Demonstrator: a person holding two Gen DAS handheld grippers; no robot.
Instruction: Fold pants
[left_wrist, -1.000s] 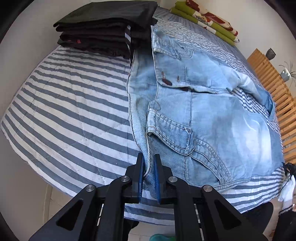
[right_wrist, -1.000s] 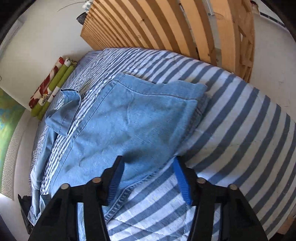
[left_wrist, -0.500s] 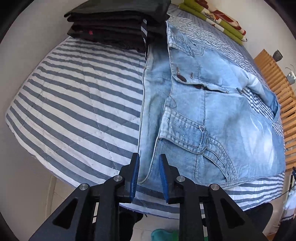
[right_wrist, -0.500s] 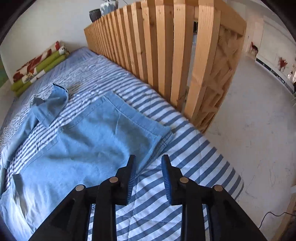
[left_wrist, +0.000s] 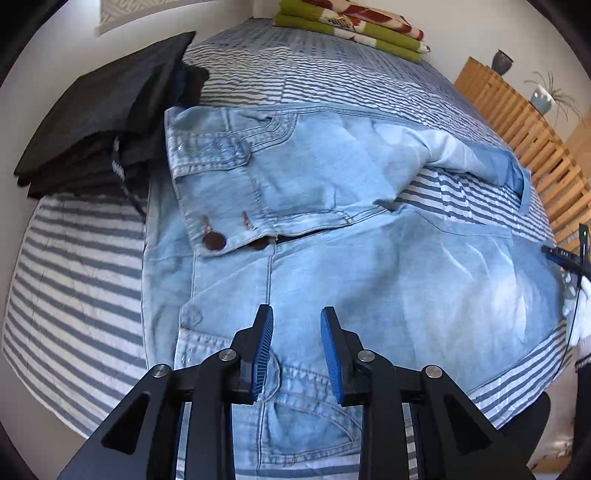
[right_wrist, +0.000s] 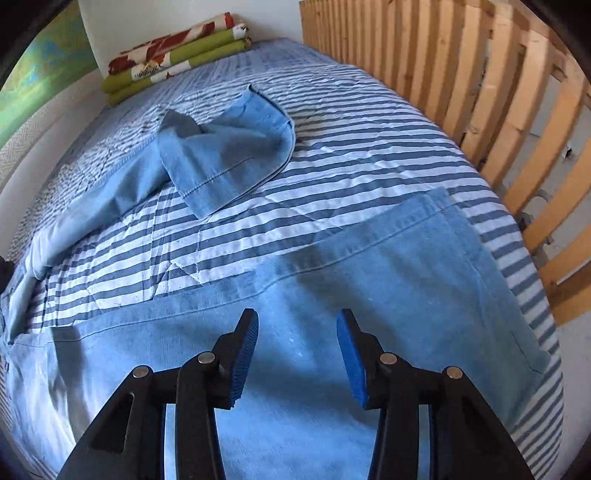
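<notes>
Light blue jeans (left_wrist: 369, 266) lie spread on the striped bed, waistband (left_wrist: 207, 155) to the left with the fly open. My left gripper (left_wrist: 296, 314) hovers over the near hip pocket, its jaws opening, with nothing pinched between them. In the right wrist view the near leg (right_wrist: 388, 266) lies flat, while the far leg (right_wrist: 229, 158) is crumpled with its hem turned over. Above the near leg's cloth my right gripper (right_wrist: 297, 315) is also opening, and it holds nothing.
A stack of dark folded clothes (left_wrist: 96, 122) sits beside the waistband. Folded green and red blankets (right_wrist: 173, 55) lie at the bed's head. A wooden slatted rail (right_wrist: 480, 92) runs along the far side. The striped cover (left_wrist: 74, 266) drops off at the near edge.
The left gripper has let go of the jeans' near edge and moved in over the hip, jaws wider. The right gripper has swung from the hem corner to above the near leg.
</notes>
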